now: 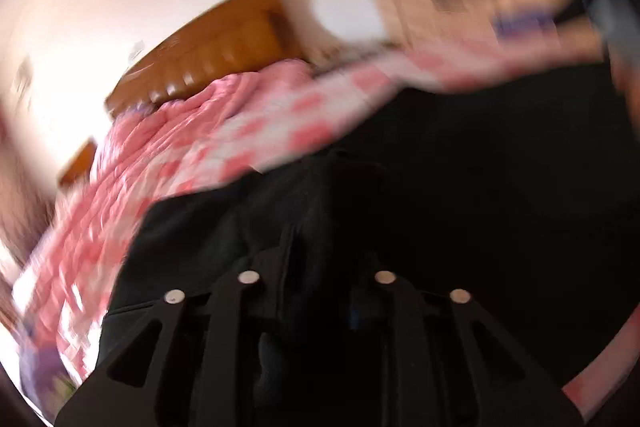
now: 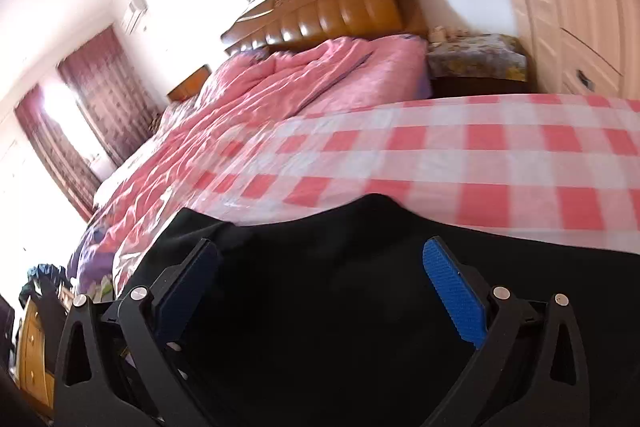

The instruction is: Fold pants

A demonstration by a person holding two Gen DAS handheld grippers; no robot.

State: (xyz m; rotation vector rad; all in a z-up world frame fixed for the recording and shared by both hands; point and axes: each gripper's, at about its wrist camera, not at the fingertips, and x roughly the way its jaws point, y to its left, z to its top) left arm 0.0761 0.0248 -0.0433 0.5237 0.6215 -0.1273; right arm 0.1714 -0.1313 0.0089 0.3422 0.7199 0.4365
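**Black pants on the checked bed cover, one gripper closed in, one spread**

Left wrist view: the frame is motion-blurred and tilted. The left gripper [image 1: 316, 263] points into the black pants [image 1: 460, 167], its arms drawn close together with dark cloth bunched between them; whether the fabric is truly pinched cannot be told. The pants' edge runs diagonally against the pink checked cover [image 1: 256, 135]. The wooden headboard [image 1: 212, 47] lies beyond.

Right wrist view: the right gripper [image 2: 320, 267] hovers low over the pants [image 2: 320, 307], jaws spread wide, blue pads [image 2: 452, 291] apart. Bare checked cover [image 2: 480, 155] stretches ahead to the rumpled pink quilt [image 2: 300, 79]. No writing is readable.
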